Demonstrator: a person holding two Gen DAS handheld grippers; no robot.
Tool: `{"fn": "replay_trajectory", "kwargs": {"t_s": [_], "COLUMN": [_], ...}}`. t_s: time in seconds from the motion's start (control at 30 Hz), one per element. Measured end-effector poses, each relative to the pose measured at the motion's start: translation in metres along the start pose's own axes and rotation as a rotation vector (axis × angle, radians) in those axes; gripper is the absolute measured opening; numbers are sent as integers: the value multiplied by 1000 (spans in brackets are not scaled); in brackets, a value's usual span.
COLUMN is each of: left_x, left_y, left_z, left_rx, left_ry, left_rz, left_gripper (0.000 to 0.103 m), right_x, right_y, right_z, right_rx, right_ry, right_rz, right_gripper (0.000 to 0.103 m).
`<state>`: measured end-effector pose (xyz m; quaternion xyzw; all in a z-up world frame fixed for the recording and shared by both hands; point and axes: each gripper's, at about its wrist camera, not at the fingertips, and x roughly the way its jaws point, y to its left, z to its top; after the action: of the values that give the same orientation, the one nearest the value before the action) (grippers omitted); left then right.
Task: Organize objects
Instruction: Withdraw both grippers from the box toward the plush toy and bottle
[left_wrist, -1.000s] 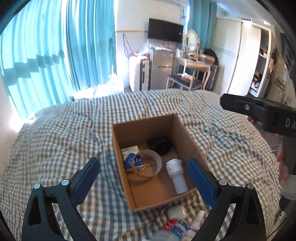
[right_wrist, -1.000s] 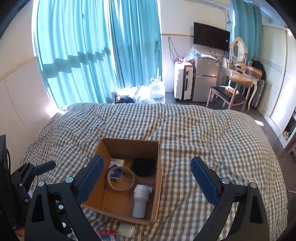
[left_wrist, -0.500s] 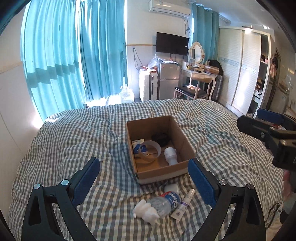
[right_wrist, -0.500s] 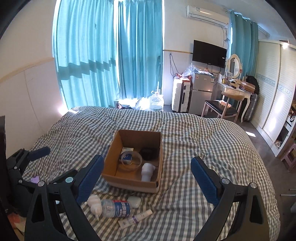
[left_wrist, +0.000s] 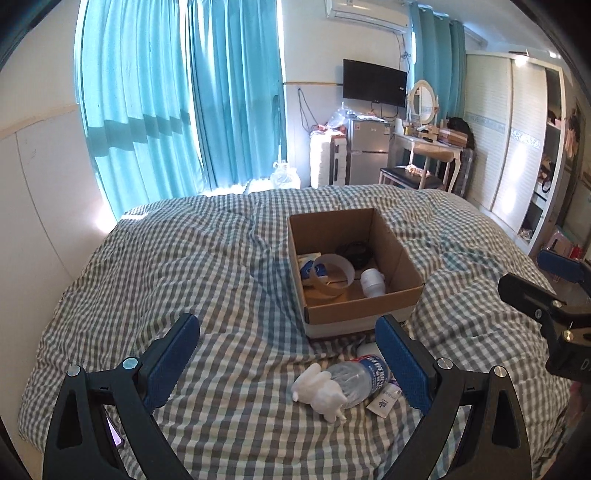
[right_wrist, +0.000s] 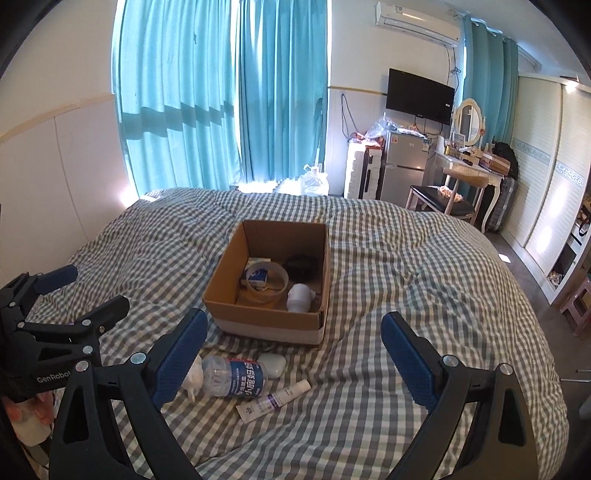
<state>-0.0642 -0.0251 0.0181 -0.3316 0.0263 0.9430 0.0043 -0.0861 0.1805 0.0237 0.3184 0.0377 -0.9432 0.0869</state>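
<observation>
Both grippers hang released above the near end of the bed, jaws spread wide and holding nothing: the left gripper (left_wrist: 288, 354) and the right gripper (right_wrist: 293, 350). Just beyond them on the checked bedcover (right_wrist: 424, 266) lie a plastic water bottle (right_wrist: 236, 376) on its side, a small white figurine (left_wrist: 319, 389) touching it, a white case (right_wrist: 272, 364) and a tube (right_wrist: 275, 400). Farther out sits the open cardboard box (right_wrist: 258, 325), holding a tape roll (right_wrist: 267, 282), a white bottle (right_wrist: 299, 297) and a dark object (right_wrist: 301, 266).
</observation>
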Motion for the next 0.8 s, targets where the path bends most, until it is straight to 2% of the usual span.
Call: {"fn": "replay_trajectory", "kwargs": {"t_s": [0.07,0.23,0.33,0.5,0.6,0.8], "left_x": [9,33,47,76,92,115], "left_y": [-1,-9,-12,-17,-19,-27], "left_z": [-6,-25,-39,-64,-76,-89], "left_rx": [5,45,52,86,82,81], "left_ry": [6,42,74,143,184,215], "left_rz": [-15,7,-9,11,-11,-31], "left_gripper": [98,98,98,98,98,98], "right_x": [9,39,55,76,85,94], "right_y": [1,3,3,2,1,2], "right_z": [-9,-32,-48,-70,-80,-89], "right_rx": [7,8,10,14,27,36], "right_ry": [10,73,113,169,193,217], "right_rz": [9,-9,-8,-8,-5,-4], "right_gripper": [95,95,95,95,95,95]}}
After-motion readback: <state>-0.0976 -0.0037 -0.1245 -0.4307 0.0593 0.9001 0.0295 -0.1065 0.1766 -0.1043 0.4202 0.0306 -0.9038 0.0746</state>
